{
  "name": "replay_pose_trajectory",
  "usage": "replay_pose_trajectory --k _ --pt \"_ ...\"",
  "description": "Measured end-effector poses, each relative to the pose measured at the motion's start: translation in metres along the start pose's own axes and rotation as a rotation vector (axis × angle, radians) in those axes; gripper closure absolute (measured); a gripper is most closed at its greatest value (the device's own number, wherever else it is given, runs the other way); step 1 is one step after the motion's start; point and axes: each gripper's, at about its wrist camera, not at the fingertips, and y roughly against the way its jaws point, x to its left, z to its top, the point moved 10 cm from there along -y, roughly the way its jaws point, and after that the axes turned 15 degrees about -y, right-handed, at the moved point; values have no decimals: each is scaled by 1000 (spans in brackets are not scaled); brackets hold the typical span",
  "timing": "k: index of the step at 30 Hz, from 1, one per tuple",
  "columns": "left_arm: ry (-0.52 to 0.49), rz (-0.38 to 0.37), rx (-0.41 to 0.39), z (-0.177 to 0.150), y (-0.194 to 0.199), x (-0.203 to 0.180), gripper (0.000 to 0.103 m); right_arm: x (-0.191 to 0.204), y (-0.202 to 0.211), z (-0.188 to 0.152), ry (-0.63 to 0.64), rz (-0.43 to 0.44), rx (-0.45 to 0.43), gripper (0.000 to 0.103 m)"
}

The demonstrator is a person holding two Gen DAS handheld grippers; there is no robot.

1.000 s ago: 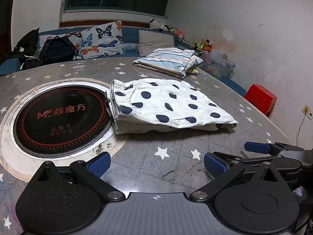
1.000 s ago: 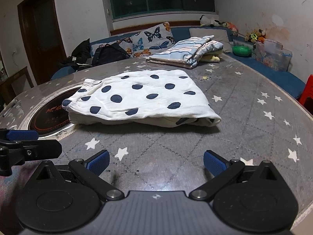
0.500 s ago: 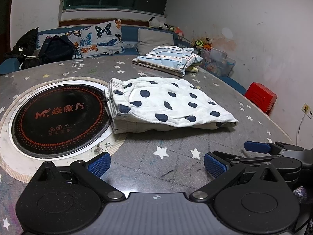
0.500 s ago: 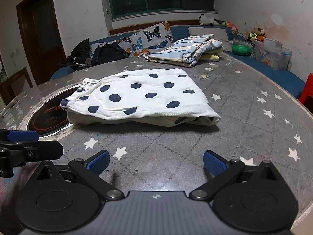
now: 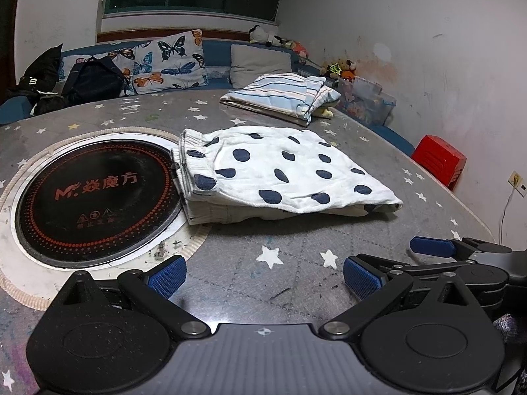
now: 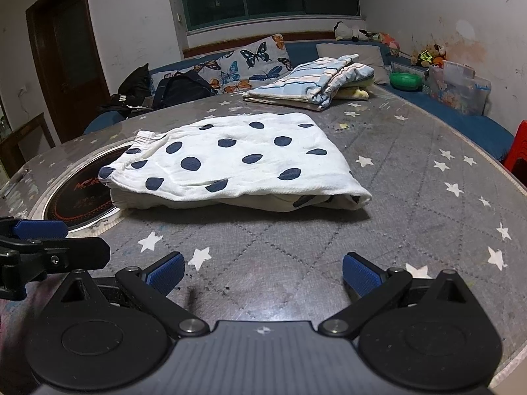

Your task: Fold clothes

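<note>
While both grippers hang empty — left gripper [image 5: 262, 271] wide, right gripper [image 6: 262, 270] wide | polka-dot garment [image 6: 237, 161] folded flat, ahead of both, untouched | striped stack [image 6: 313, 80] beyond — folding seems nearly done; perhaps stacking left.

White navy-dotted shorts [image 5: 280, 171] lie folded flat, waistband overlapping the cooktop rim

shorts [image 5: 283, 174] on table [image 5: 296, 283] | cooktop [image 5: 95, 197] left | folded stack [image 5: 283, 98] behind
</note>
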Motion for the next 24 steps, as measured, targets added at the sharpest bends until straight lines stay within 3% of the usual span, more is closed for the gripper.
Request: replay_pose_trajectory --k 24 --pt "-11 -7 28 5 -15 2 0 -5 -12 7 -10 -12 14 0"
